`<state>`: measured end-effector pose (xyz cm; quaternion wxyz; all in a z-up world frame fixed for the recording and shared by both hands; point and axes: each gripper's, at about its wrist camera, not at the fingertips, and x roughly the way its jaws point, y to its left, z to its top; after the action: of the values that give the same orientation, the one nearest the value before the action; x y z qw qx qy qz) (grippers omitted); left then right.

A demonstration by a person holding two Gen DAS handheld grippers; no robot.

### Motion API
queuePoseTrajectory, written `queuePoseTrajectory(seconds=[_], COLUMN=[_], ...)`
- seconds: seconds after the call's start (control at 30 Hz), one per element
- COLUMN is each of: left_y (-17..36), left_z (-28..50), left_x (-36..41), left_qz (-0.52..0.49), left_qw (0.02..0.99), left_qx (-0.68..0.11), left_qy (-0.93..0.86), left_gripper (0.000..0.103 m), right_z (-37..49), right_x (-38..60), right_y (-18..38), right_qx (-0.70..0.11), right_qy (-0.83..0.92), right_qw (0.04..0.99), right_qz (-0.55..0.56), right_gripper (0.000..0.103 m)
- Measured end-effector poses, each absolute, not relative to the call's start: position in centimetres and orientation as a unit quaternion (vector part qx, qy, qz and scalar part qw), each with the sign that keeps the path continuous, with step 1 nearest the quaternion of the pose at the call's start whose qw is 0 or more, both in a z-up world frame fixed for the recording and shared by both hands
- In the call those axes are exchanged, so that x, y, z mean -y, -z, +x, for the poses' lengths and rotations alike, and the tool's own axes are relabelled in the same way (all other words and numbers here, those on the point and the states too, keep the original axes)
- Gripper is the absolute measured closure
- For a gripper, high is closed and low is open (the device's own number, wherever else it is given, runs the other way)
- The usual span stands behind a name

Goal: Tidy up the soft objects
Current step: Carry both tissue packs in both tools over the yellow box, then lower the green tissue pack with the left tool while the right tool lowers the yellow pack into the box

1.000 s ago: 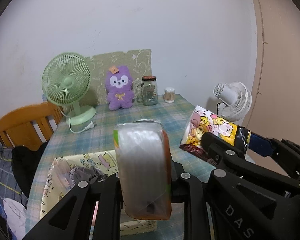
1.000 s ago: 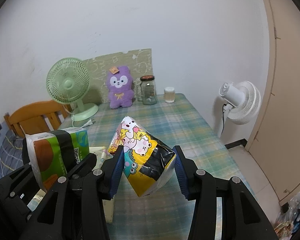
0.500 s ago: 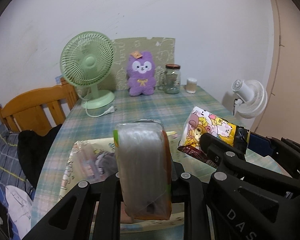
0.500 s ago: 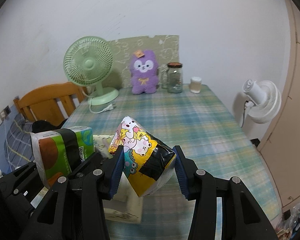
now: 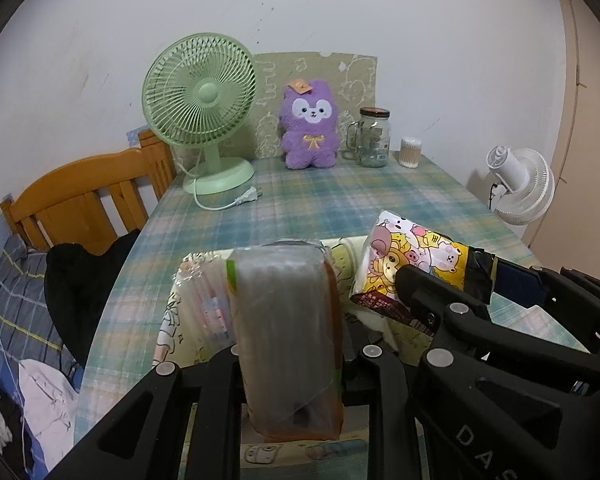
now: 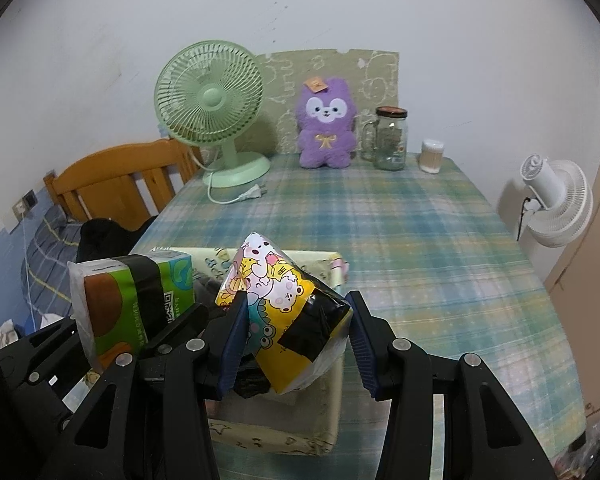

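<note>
1. While both packs hang over the box, the left hand-held gripper (image 5: 288, 360) is pinching a green-and-orange plastic-wrapped tissue pack (image 5: 286, 332) end-on, its pads squeezed into the soft sides.
2. Over on its right, the right hand-held gripper (image 6: 296, 344) clamps a cartoon-printed yellow tissue pack patched with black tape (image 6: 288, 308), tilted with one corner poking up; the blue pads dent the wrapper, so that is a real hold, not a loose cradle.
3. Directly under and just ahead of both sets of fingers sits a cream fabric storage box with cartoon prints (image 6: 324, 412), open at the top. My read: the packs are held high and side by side so they can drop in together.
4. Far ahead of the hand-held grippers, against the wall, a purple plush bear with a yellow bow (image 6: 326, 124) sits upright on the plaid-clothed desk (image 6: 420, 240), well apart from the box. Another soft item, likely waiting its turn.
5. Now the blind spots! The box interior is mostly masked by the packs; something dark and a clear-wrapped bundle (image 5: 204, 300) show inside, but I cannot name them.
6. Both packs' lower ends vanish behind the gripper frames, and whether either touches the box rim is unclear.
</note>
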<state>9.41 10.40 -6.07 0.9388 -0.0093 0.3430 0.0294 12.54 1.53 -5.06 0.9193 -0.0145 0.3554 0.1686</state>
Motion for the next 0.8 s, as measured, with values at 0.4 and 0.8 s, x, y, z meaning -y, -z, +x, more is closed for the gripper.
queuePoseTrajectory(seconds=[0.4, 0.8], left_y=[7.6, 7.8], left_z=[9.6, 8.9], left_x=[-12.1, -11.7], left_qz=[-0.005, -0.003], left_qw=[0.928, 0.925], left_qx=[-0.367, -0.377], left_qy=[-0.056, -0.050], left_gripper=[0.040, 0.023], right_z=[13.3, 13.3], right_x=[-3.9, -4.0], right_y=[6.8, 7.6], right_qx=[-0.376, -0.385], right_qy=[-0.197, -0.199], right_qw=[0.905, 0.901], right_qz=[-0.021, -0.017], right_gripper=[0.052, 0.048])
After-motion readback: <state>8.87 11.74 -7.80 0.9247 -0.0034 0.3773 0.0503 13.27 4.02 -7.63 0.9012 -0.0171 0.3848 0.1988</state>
